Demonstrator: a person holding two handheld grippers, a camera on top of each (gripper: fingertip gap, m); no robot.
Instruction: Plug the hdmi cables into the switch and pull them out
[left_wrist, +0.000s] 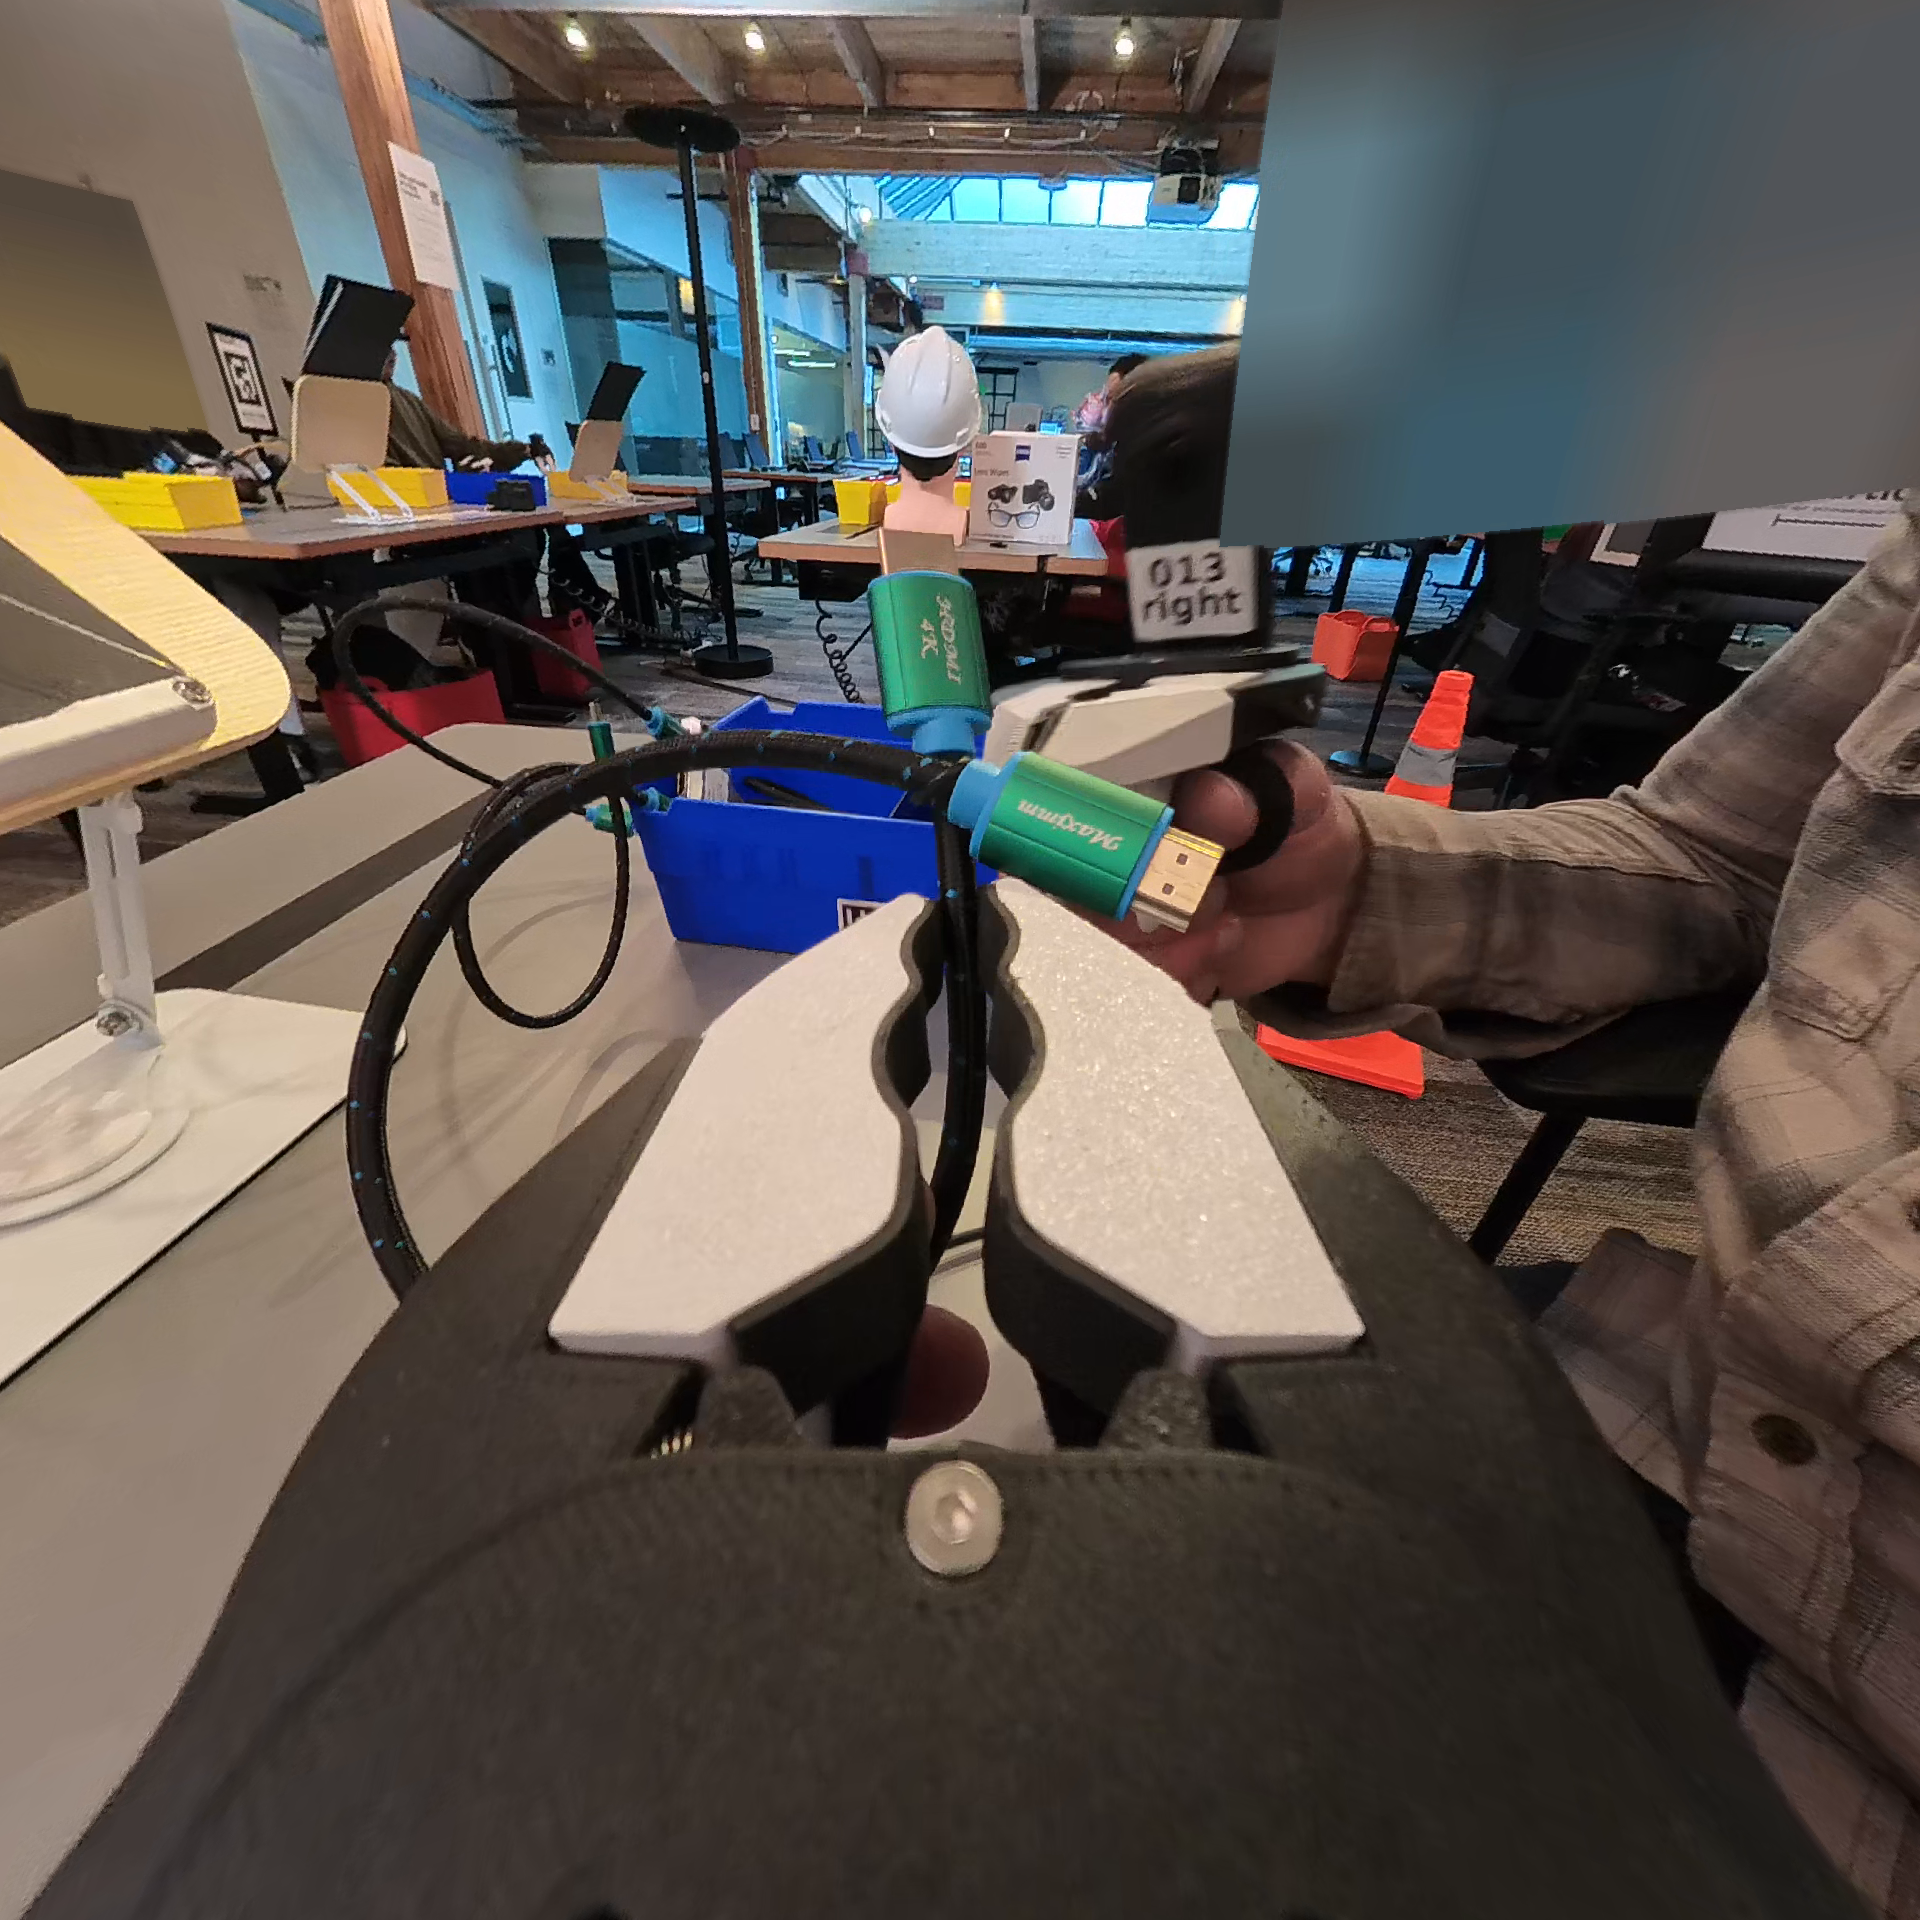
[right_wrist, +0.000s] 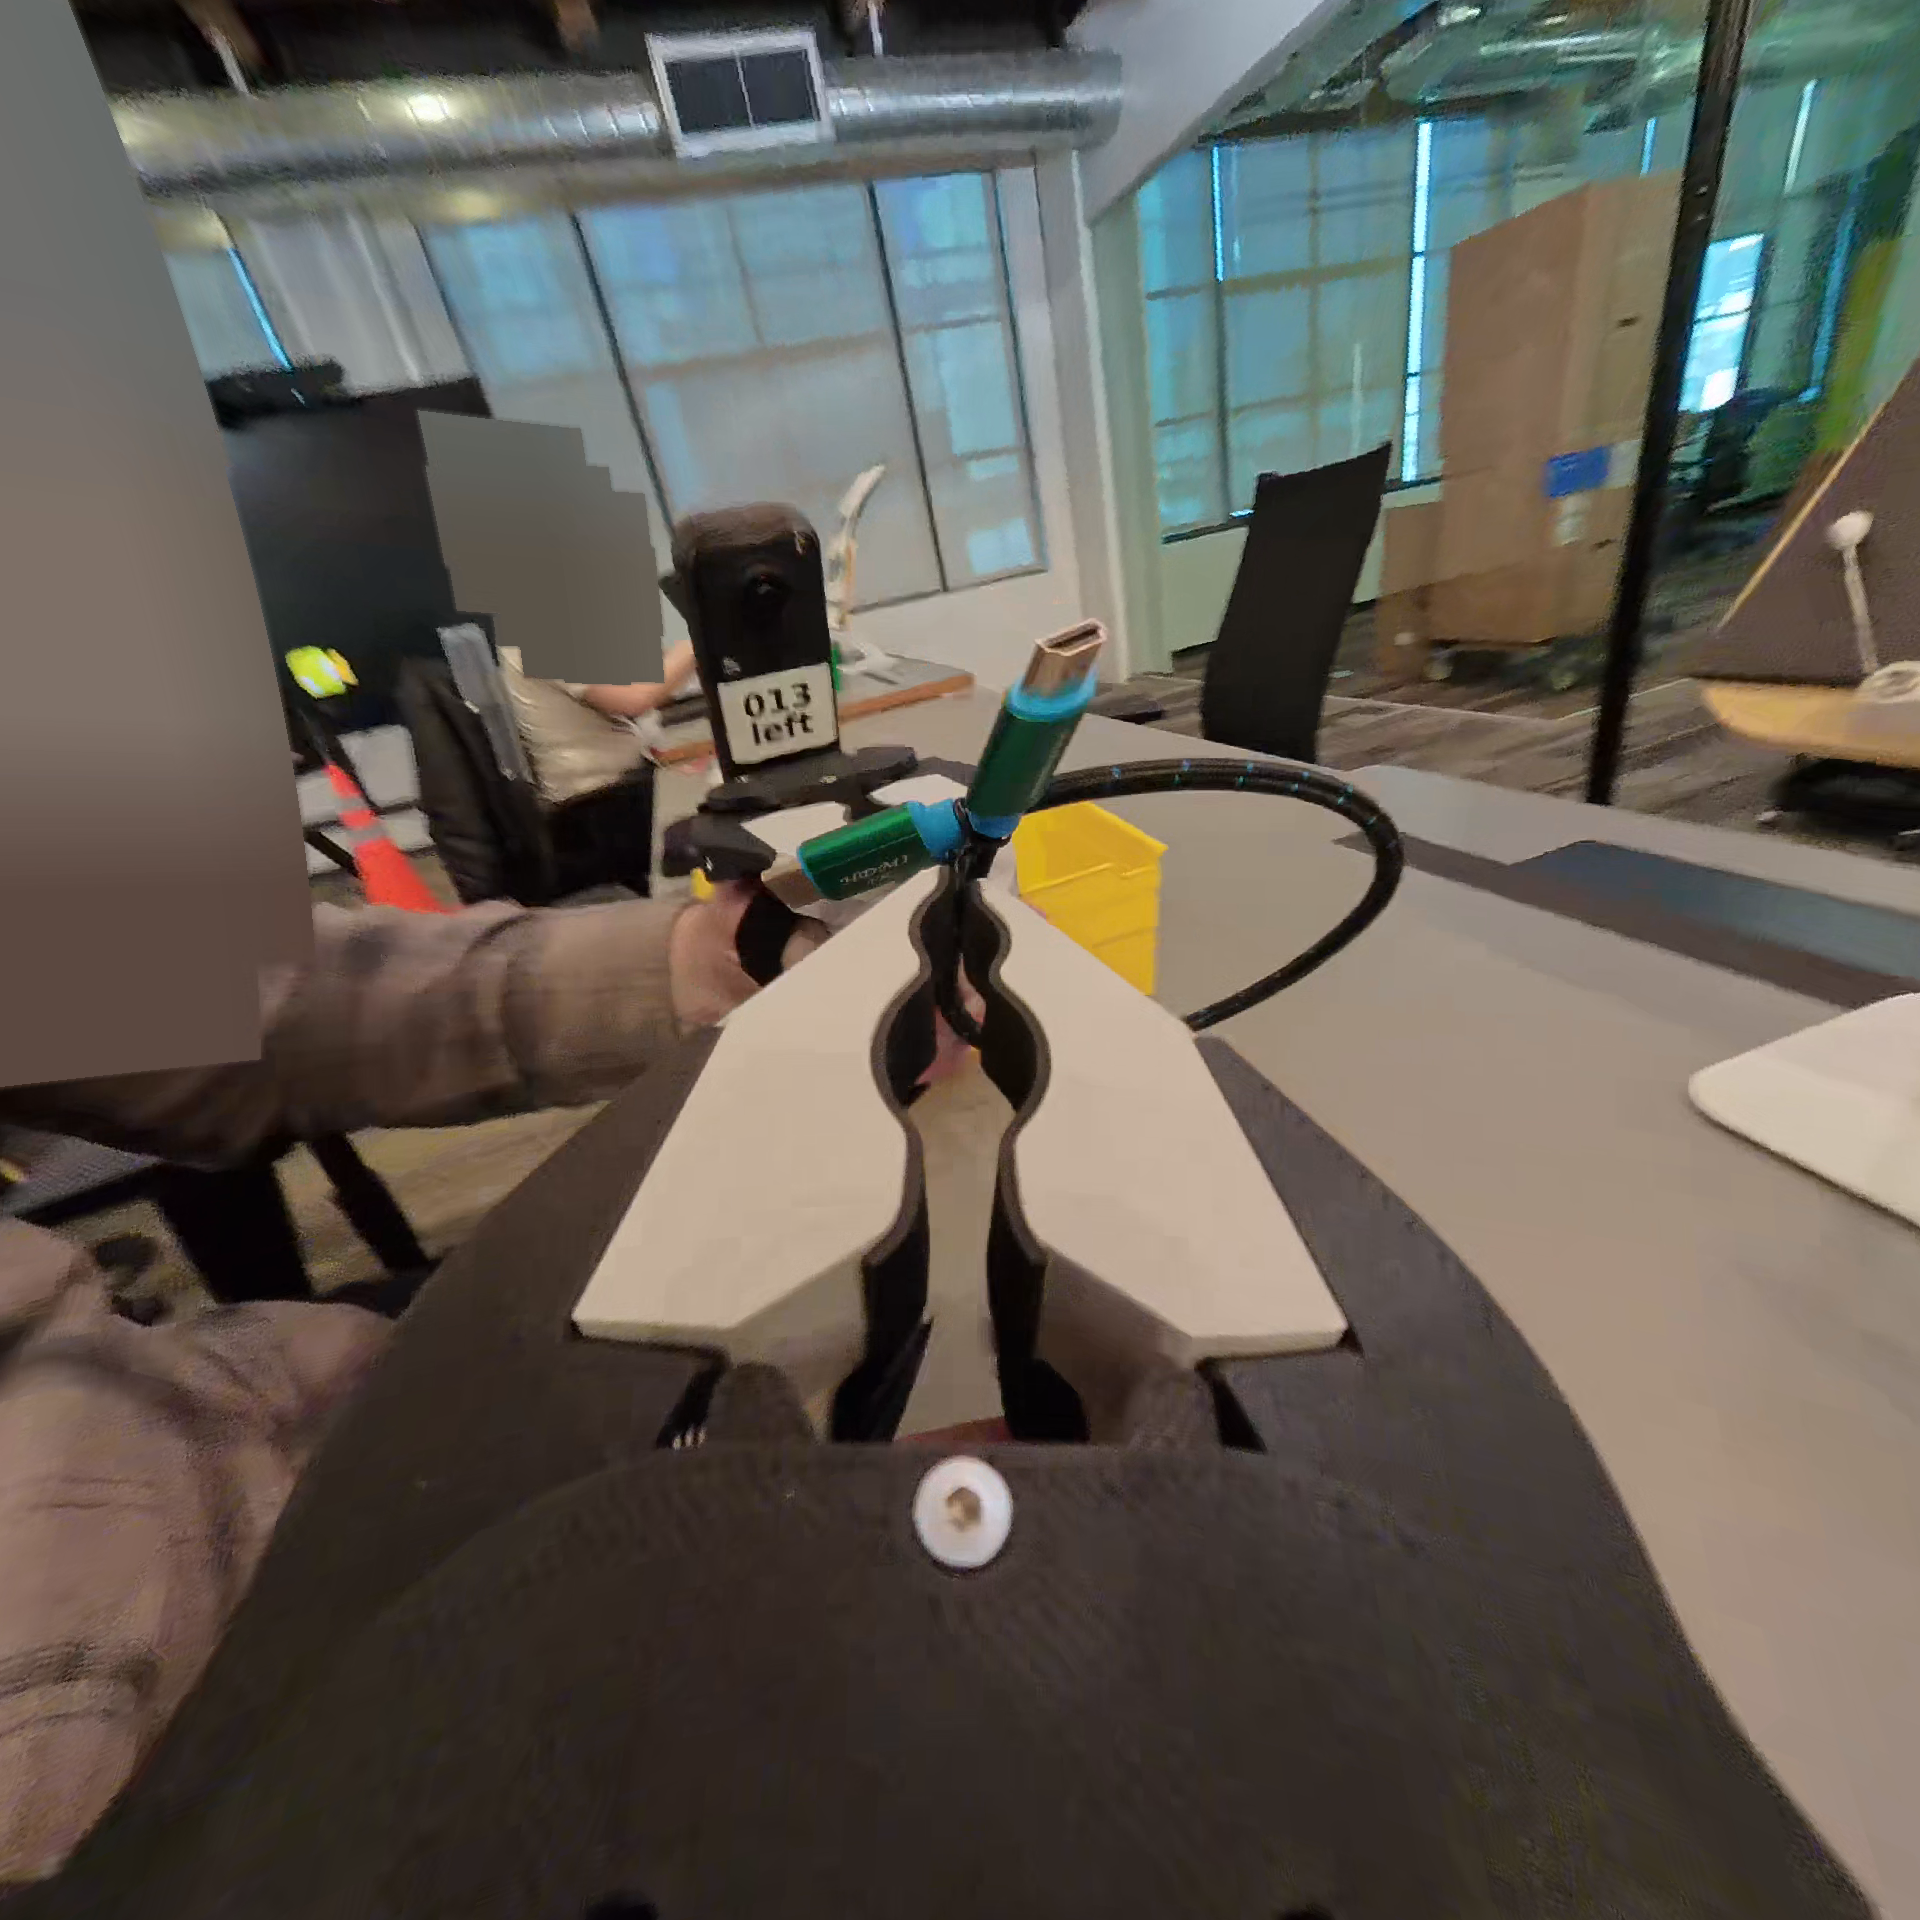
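Note:
Two green HDMI plugs on black braided cables meet between my grippers, above the grey table (left_wrist: 208, 1507). In the left wrist view one plug (left_wrist: 925, 649) points up and the other (left_wrist: 1081, 847) points right, its gold end bare. My left gripper (left_wrist: 956, 914) is shut on the black cable (left_wrist: 961, 1039) that runs down from the upright plug. My right gripper (right_wrist: 958, 883) is shut on a black cable (right_wrist: 951, 966) just behind the plugs (right_wrist: 862, 852) (right_wrist: 1029, 748). Its cable loops off to the right (right_wrist: 1351, 831). No switch is in view.
A blue bin (left_wrist: 769, 873) stands on the table behind the plugs, with more cable ends beside it. A yellow bin (right_wrist: 1091, 883) shows in the right wrist view. A white stand (left_wrist: 114, 1039) is at the left. Orange cones (left_wrist: 1439, 748) stand on the floor. A person's sleeve (left_wrist: 1558, 883) reaches in. My left and right fingertips are right by each other.

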